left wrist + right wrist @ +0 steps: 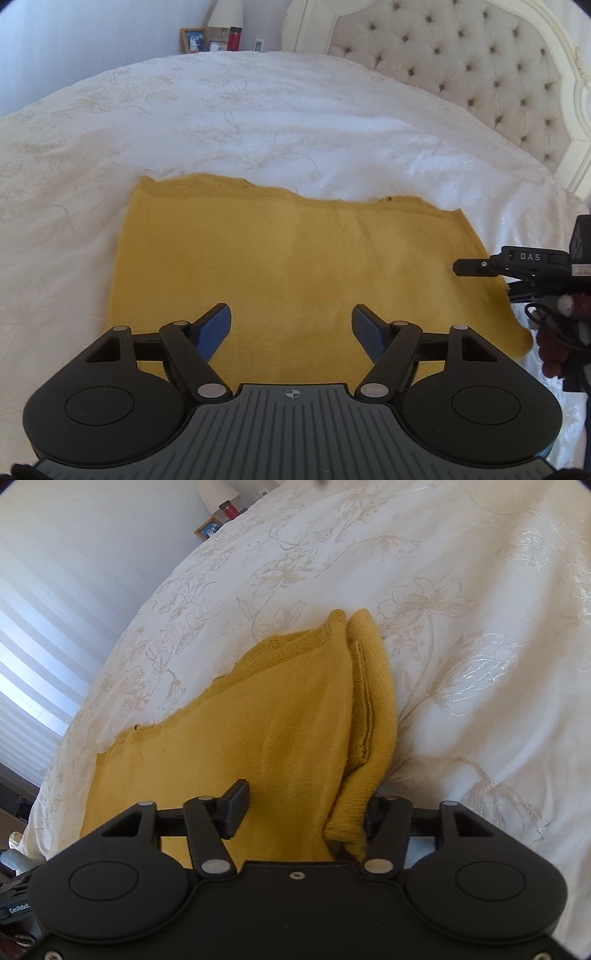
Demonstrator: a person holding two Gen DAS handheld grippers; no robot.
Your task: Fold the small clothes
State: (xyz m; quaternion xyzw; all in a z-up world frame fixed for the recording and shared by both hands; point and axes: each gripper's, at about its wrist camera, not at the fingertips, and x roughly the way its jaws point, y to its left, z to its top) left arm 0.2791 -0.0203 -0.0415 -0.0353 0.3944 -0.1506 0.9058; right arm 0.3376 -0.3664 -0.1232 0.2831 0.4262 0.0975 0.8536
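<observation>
Cloth (295, 266): mustard knit, lies flat on the bedspread (258, 110), fills centre and lower centre of the left wrist frame; far edge ragged and uneven.
Cloth, right wrist frame (258, 731): runs from lower left to centre; right side doubled into layered folds, the folded edge rising toward upper centre.
Left gripper (291, 328): jaws wide apart, nothing between them; blue pads (214, 328) hang over the cloth's near part.
Right gripper (303, 808): jaws spread, not clamped; the folded right edge of the cloth bunches against the right finger, which is partly hidden by it. Also seen at right edge of left wrist frame (476, 266), tip over the cloth's right margin.
Headboard (461, 66): tufted, cream, upper right.
Nightstand items, upper left: lamp (225, 13), photo frame (194, 40), red can (234, 37).
</observation>
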